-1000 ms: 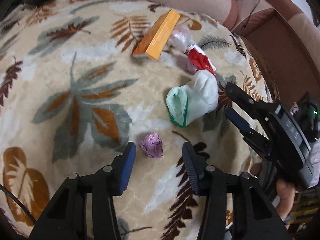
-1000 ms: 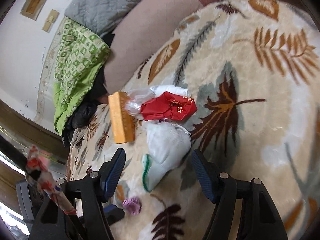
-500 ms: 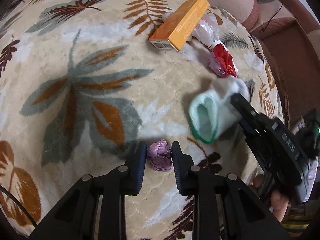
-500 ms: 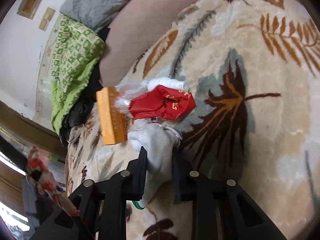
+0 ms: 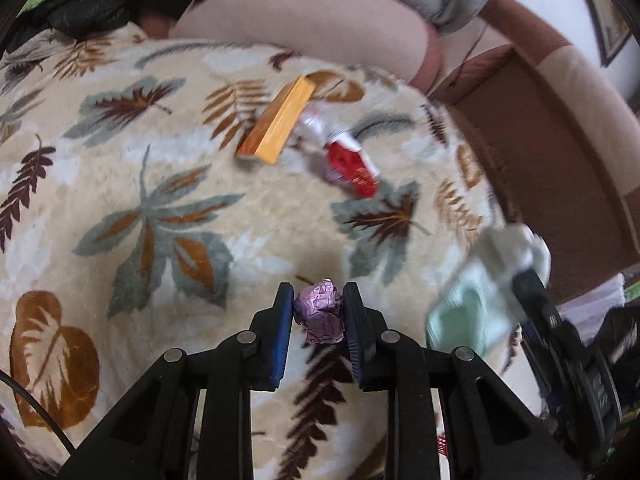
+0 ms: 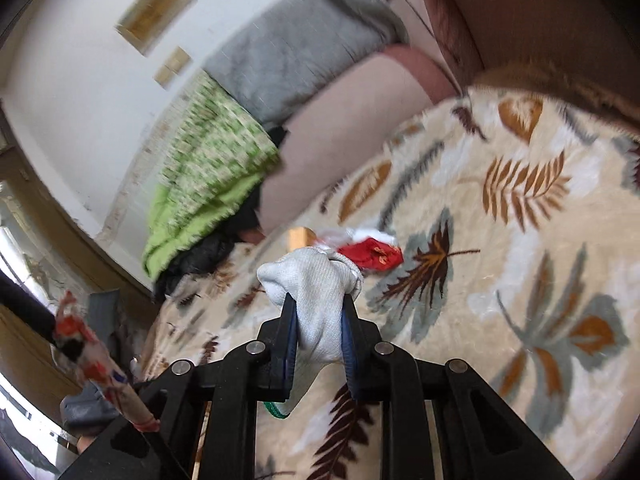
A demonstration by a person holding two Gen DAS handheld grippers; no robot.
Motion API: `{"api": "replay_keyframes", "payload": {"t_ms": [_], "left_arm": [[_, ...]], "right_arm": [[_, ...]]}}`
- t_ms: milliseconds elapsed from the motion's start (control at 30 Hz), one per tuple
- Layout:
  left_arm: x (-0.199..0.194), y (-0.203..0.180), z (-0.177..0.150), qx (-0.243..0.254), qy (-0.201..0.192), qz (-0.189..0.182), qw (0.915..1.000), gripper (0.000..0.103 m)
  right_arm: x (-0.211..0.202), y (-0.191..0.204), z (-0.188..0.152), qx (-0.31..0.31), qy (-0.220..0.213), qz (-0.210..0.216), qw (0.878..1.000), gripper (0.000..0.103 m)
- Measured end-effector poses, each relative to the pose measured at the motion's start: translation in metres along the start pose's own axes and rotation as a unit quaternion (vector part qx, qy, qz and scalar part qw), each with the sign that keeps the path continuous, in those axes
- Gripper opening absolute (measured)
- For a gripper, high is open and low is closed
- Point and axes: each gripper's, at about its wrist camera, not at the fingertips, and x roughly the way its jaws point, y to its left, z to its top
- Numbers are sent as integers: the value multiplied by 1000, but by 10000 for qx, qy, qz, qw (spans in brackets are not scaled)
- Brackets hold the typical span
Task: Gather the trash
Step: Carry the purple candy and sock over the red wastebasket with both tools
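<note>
Both grippers have just closed and lifted: the left gripper [image 5: 319,314] pinches the purple wrapper [image 5: 320,313] between its fingers, the right gripper [image 6: 320,330] the sock [image 6: 316,300]; next, disposal.

No text, label or number can be read. The red wrapper [image 6: 370,255] near the orange box [image 5: 278,122] on the leaf-patterned blanket [image 5: 120,184] bears small gold marks, too blurred to make out.
</note>
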Motion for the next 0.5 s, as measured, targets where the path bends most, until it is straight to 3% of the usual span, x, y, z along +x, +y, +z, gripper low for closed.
{"api": "replay_keyframes", "payload": {"t_ms": [200, 367, 500], "left_arm": [[-30, -7, -12, 95, -282, -273, 9992, 24], [-62, -5, -44, 132, -500, -207, 9984, 24], [-94, -16, -74, 433, -770, -144, 9960, 24]], "right_arm": [[-54, 23, -18, -11, -285, -95, 9995, 21], [-92, 30, -35, 36, -459, -67, 9989, 21], [-118, 32, -51, 74, -517, -70, 9986, 21]]}}
